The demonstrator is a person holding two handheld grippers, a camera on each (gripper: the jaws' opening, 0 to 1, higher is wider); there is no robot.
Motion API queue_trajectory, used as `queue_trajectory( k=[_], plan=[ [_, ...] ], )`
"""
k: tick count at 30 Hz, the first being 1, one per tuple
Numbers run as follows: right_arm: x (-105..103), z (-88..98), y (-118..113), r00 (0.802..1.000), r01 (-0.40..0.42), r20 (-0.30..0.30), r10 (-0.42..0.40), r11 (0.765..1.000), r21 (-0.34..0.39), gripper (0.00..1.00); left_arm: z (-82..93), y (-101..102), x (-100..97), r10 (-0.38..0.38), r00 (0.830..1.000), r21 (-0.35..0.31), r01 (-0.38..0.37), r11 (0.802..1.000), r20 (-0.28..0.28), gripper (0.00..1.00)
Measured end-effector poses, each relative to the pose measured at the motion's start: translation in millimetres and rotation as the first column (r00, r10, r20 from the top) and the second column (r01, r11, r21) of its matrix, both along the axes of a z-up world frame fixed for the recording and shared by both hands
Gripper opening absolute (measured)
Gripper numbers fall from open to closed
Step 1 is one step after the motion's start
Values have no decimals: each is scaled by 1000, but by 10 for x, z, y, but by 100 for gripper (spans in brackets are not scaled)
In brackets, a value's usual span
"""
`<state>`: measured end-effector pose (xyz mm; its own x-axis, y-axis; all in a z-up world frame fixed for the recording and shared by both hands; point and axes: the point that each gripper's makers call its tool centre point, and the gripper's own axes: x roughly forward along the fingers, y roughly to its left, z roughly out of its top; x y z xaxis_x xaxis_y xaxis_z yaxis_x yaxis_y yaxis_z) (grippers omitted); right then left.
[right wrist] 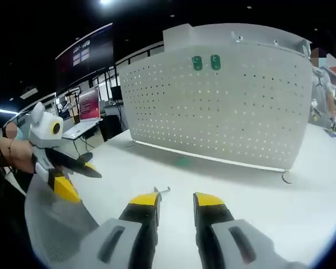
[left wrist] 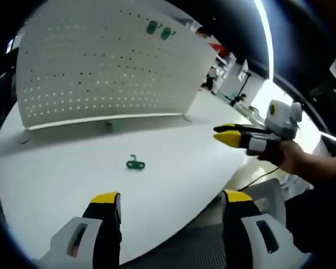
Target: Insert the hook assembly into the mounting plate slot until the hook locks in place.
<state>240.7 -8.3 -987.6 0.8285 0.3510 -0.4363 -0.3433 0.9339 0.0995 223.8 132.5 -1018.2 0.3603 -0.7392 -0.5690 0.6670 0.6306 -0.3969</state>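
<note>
Left gripper [left wrist: 169, 197]: its 2 yellow-tipped jaws rise from the bottom of the left gripper view, spread wide apart with nothing between them; in the right gripper view it appears at the left [right wrist: 78, 168], held by a hand.
Right gripper [right wrist: 176, 199]: its 2 yellow-tipped jaws stand a narrow gap apart and hold nothing; in the left gripper view it enters from the right [left wrist: 227, 134], held by a hand [left wrist: 294, 158].
Hook assembly [left wrist: 135, 164]: a small green piece lying flat on the white table [left wrist: 173, 151], in front of the left jaws and well apart from them. A small thin object [right wrist: 161, 191] just above the right gripper's left jaw tip may be the same piece; the view is too poor to be sure.
Mounting plate [left wrist: 101, 61]: a white perforated board standing upright on feet at the far side of the table.
Mounted hooks [left wrist: 159, 29]: 2 green hooks already sit side by side near the board's top edge.
</note>
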Motion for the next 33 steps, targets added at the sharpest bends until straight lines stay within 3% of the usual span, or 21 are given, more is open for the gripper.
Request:
queue_trajectory(
  k=[14, 33],
  plan=[
    [110, -46, -208, 1000, 25, -10, -25, 1000, -10, 21, -433, -366, 355, 4, 999, 41, -1, 999, -53, 65],
    [164, -159, -296, 998, 41, -51, -41, 999, -8, 21, -866, -595, 745, 61, 991, 75, -52, 996, -119, 47]
  ],
)
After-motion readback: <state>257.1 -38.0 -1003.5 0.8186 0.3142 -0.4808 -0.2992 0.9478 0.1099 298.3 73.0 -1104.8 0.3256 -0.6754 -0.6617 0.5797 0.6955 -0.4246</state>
